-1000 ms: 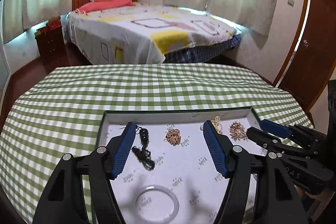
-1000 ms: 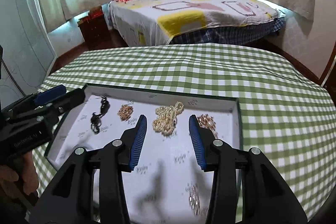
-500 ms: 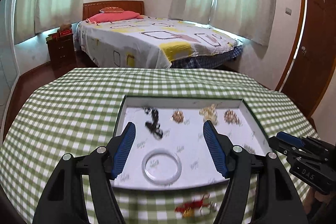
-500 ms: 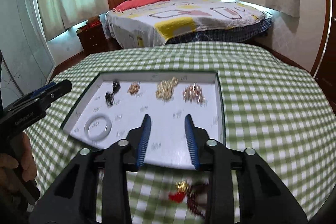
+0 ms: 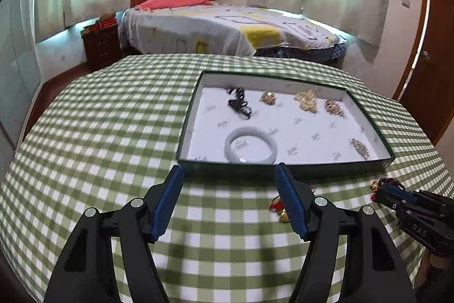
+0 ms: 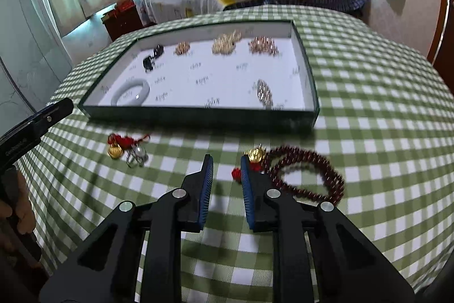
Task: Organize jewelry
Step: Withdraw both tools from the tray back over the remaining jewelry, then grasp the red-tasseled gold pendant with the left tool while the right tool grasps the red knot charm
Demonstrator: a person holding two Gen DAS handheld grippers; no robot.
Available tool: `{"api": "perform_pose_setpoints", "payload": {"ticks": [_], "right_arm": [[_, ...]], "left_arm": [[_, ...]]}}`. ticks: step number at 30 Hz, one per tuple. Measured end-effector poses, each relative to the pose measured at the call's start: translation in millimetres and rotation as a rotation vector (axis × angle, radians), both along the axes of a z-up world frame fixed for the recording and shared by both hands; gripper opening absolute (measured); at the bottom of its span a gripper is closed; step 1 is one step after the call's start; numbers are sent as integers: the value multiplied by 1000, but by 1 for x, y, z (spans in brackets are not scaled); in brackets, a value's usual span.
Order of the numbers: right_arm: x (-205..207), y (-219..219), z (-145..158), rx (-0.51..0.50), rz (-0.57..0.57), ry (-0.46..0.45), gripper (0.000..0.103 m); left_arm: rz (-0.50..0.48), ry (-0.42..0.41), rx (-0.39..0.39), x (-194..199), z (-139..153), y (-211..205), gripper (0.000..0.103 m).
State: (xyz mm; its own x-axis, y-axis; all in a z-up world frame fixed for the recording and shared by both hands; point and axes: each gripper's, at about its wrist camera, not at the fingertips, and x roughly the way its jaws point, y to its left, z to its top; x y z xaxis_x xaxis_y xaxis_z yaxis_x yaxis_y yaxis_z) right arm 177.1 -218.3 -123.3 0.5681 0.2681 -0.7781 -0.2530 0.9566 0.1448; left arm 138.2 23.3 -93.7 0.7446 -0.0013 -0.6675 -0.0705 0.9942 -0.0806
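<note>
**Both grippers short of the tray**

We hold the left gripper (image 5: pixel 228 175) with jaws wide apart and empty, the right gripper (image 6: pixel 226 165) with jaws partly open and empty — both over the desk (image 5: pixel 113 132), nearer us than the tray (image 6: pixel 198 114). Beads (image 6: pixel 309 175) and a charm (image 6: pixel 124 146) lie just before the tray; a bangle (image 5: pixel 251 144) lies inside.

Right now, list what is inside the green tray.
Inside the tray: white bangle, black piece, three gold clusters along the back, one silver piece. The near wall hides the front strip.
</note>
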Motion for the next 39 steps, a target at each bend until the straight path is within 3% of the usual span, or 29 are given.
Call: {"api": "perform_pose_setpoints", "payload": {"ticks": [21,31,39], "right_arm": [[-1,-9,-8,-31,-52,21,20],[7,3,-12,-55,-33,8,21],[4,14,-13,-60,15,-3,14]], "left_arm": [[-3,28,-7,-1,-12,-1,65],[-21,54,-10,0,-20,-6,65],[-53,77,-20,2,-25,-12,65]]}}
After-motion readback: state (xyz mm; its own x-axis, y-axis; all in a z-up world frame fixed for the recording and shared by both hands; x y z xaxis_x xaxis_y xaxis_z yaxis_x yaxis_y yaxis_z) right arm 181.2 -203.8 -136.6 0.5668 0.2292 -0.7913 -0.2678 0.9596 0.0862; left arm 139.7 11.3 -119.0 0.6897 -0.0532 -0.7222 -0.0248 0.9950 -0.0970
